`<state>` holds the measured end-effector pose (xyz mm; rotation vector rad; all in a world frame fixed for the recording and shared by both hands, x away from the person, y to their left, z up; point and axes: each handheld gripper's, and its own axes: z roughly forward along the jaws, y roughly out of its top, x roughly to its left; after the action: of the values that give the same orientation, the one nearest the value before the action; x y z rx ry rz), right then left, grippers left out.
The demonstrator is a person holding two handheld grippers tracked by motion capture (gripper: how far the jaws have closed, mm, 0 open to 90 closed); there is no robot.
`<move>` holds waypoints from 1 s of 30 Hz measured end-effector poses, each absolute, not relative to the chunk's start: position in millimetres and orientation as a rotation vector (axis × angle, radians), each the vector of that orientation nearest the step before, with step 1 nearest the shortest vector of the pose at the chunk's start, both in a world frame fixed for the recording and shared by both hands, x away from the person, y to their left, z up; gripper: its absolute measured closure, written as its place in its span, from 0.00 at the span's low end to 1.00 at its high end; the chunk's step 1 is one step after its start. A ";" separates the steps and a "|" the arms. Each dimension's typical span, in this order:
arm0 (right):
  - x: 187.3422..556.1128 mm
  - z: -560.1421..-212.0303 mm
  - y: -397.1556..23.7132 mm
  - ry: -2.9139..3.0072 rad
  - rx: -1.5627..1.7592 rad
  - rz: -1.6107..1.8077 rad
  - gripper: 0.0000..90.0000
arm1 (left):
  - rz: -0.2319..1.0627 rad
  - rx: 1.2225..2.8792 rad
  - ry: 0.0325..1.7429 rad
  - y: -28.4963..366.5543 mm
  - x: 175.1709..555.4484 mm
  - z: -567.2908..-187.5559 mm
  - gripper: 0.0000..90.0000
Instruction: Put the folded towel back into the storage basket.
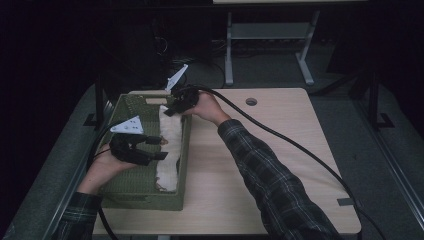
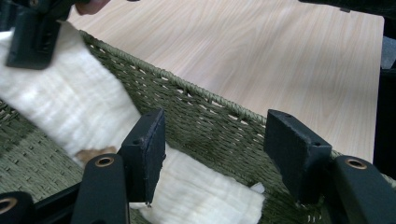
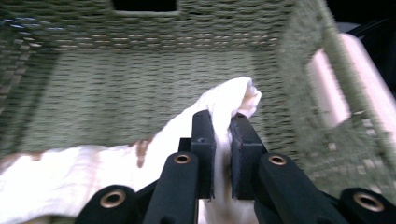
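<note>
We see a green woven basket (image 1: 131, 187) on the left part of the light wooden table (image 1: 280, 165), and in it a long white cloth (image 1: 169, 165) lies along the wall nearest the table's middle, running from about 12 o'clock to 6 o'clock in the high view. The cloth carries a few brown marks.

We hold the right gripper (image 1: 172, 110) at the far end of the basket, about 1 o'clock from the basket's centre. Its jaws are clamped on the far end of the cloth; in the right gripper view the right gripper (image 3: 221, 140) has a fold of white fabric pinched between the pads, with the bunched tip of the cloth (image 3: 233, 100) rising just past them toward 12 o'clock.

We hold the left gripper (image 1: 161, 148) inside the basket, at about 9 o'clock from the cloth's middle. Its jaws stand wide apart and grip nothing. In the left gripper view the left gripper (image 2: 215, 154) has the near part of the cloth (image 2: 93, 112) passing under its left pad, and the basket wall (image 2: 210, 121) fills the gap.

That view also gives us the braided rim and the bare table beyond it at 1 o'clock. The right gripper view gives us the handle cutout (image 3: 144, 4) in the end wall at 12 o'clock.
</note>
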<state>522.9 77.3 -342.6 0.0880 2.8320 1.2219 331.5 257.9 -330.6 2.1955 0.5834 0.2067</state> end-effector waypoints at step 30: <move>501.1 -321.3 -41.5 2.701 0.302 1.379 0.50 | 0.231 2.173 0.631 179.7 333.8 -314.4 0.38</move>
<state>501.1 -41.5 -321.3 0.3025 2.7012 1.3790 333.8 179.7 -314.4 2.1734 0.6315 0.2314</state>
